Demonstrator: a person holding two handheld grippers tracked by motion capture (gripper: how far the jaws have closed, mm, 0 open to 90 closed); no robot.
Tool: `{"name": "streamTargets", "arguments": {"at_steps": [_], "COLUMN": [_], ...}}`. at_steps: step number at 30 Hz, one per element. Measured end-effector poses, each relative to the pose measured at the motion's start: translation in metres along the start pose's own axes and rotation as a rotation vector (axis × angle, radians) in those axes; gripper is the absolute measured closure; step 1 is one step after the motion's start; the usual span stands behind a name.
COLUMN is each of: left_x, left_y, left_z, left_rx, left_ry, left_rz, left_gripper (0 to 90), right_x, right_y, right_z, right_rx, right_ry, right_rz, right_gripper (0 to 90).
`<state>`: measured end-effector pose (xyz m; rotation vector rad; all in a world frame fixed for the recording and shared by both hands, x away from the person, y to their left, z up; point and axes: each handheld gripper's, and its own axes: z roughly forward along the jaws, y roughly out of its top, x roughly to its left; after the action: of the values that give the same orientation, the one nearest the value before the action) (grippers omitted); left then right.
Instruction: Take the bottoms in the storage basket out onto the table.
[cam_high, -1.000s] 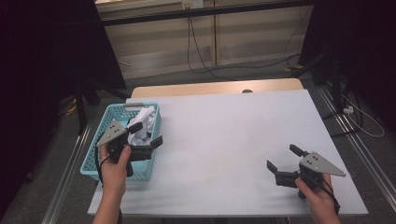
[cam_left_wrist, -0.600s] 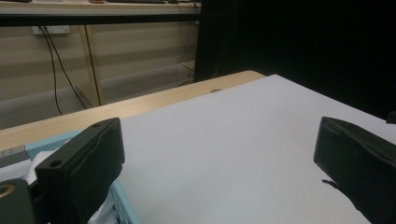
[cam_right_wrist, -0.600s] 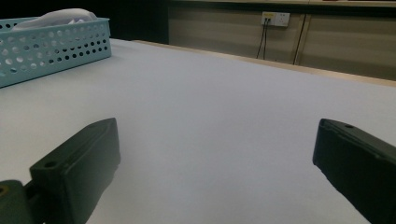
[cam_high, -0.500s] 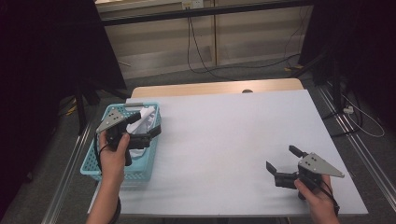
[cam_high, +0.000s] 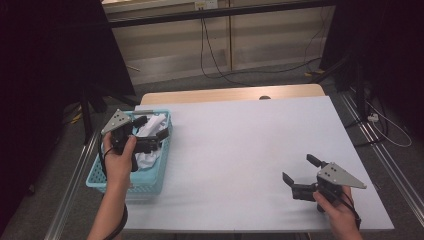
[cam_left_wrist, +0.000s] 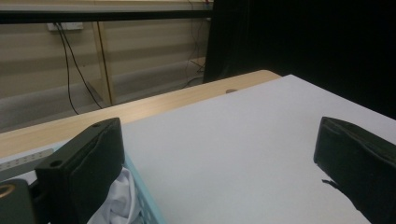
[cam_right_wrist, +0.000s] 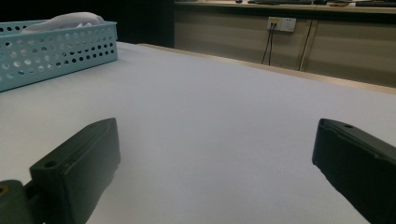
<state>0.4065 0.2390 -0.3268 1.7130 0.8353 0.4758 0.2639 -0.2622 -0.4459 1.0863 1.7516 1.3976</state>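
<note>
A teal perforated basket (cam_high: 114, 184) stands at the table's left edge with white cloth (cam_high: 149, 161) bunched inside. My left gripper (cam_high: 152, 128) hovers over the basket's far half, jaws pointing right, open and holding nothing. In the left gripper view my left gripper (cam_left_wrist: 222, 140) spans bare table, with the basket's rim (cam_left_wrist: 145, 207) and the cloth (cam_left_wrist: 117, 196) by the left jaw. My right gripper (cam_high: 300, 169) rests low near the front right of the table, open and empty. The right gripper view has my right gripper (cam_right_wrist: 215, 144) facing the distant basket (cam_right_wrist: 56, 46) and its cloth (cam_right_wrist: 65, 19).
The white table top (cam_high: 240, 150) runs wide between the two grippers, with a bare wooden strip (cam_high: 225, 95) along the far edge. Cables (cam_high: 215, 55) hang down the wall behind. Dark curtains flank both sides, and the basket sits close to the table's left edge.
My left gripper has risen and moved toward the basket's far end, turning its jaws to the right. The right gripper has stayed in place.
</note>
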Motion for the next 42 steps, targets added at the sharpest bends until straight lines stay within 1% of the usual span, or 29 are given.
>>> {"name": "streamTargets", "arguments": {"at_steps": [3,5,11,13,16,18,20,22,24,26,28,32,33,34,37,38,39,40,42], "left_x": [0.003,0.005,0.013,0.018,0.022,0.028,0.030,0.035,0.038,0.039,0.044,0.048,0.052,0.052,0.058,0.062,0.064,0.067,0.069], "left_y": [0.000,0.000,-0.003,-0.004,-0.005,-0.007,-0.007,-0.009,-0.011,-0.011,-0.012,-0.014,-0.016,-0.016,-0.020,-0.023,-0.025,-0.026,-0.027], "left_z": [0.000,0.000,0.000,0.000,0.000,0.002,0.004,0.009,0.014,0.016,0.021,0.025,0.027,0.027,0.029,0.030,0.030,0.030,0.031], "left_rx": [0.001,-0.005,0.015,0.021,0.025,0.025,0.023,0.045,0.064,0.062,0.078,0.089,0.102,0.102,0.119,0.135,0.137,0.152,0.162], "left_ry": [0.007,0.005,0.020,0.024,0.030,0.036,0.038,0.045,0.049,0.050,0.053,0.058,0.072,0.072,0.081,0.091,0.095,0.096,0.096], "left_rz": [-0.003,-0.016,-0.013,-0.027,-0.033,-0.050,-0.054,-0.059,-0.063,-0.066,-0.066,-0.069,-0.065,-0.065,-0.063,-0.067,-0.074,-0.076,-0.076], "left_gripper": [2.1,2.1,2.2,2.2,2.2,2.3,2.3,2.4,2.4,2.5,2.5,2.7,2.8,2.8,2.9,3.1,3.0,3.0,3.3], "right_x": [0.001,0.001,0.002,0.001,0.000,0.000,0.001,0.001,0.001,0.000,-0.001,-0.003,-0.003,-0.003,-0.002,-0.001,-0.002,-0.002,-0.002], "right_y": [0.000,0.001,0.002,0.002,0.001,0.001,0.001,0.001,0.001,0.001,0.000,-0.001,-0.001,-0.001,-0.001,-0.001,-0.001,-0.001,-0.001], "right_z": [0.001,0.003,0.005,0.004,0.003,0.003,0.003,0.002,0.000,-0.001,-0.002,-0.004,-0.004,-0.005,-0.008,-0.009,-0.010,-0.011,-0.012], "right_rx": [0.000,0.002,-0.001,-0.002,0.000,0.000,0.000,0.005,0.003,0.001,0.003,0.004,0.003,0.003,0.004,0.006,0.005,0.003,0.002], "right_ry": [0.007,0.010,0.014,0.011,0.010,0.008,0.010,0.013,0.010,0.005,0.003,-0.004,-0.004,-0.008,-0.007,-0.008,-0.009,-0.012,-0.019], "right_rz": [-0.002,-0.004,-0.008,-0.006,-0.006,-0.001,-0.006,-0.011,-0.010,-0.008,-0.006,-0.005,-0.003,-0.003,-0.011,-0.011,-0.016,-0.015,-0.012], "right_gripper": [0.3,0.3,0.3,0.3,0.3,0.3,0.3,0.3,0.3,0.3,0.3,0.3,0.3,0.3,0.3,0.3,0.3,0.3,0.3]}}
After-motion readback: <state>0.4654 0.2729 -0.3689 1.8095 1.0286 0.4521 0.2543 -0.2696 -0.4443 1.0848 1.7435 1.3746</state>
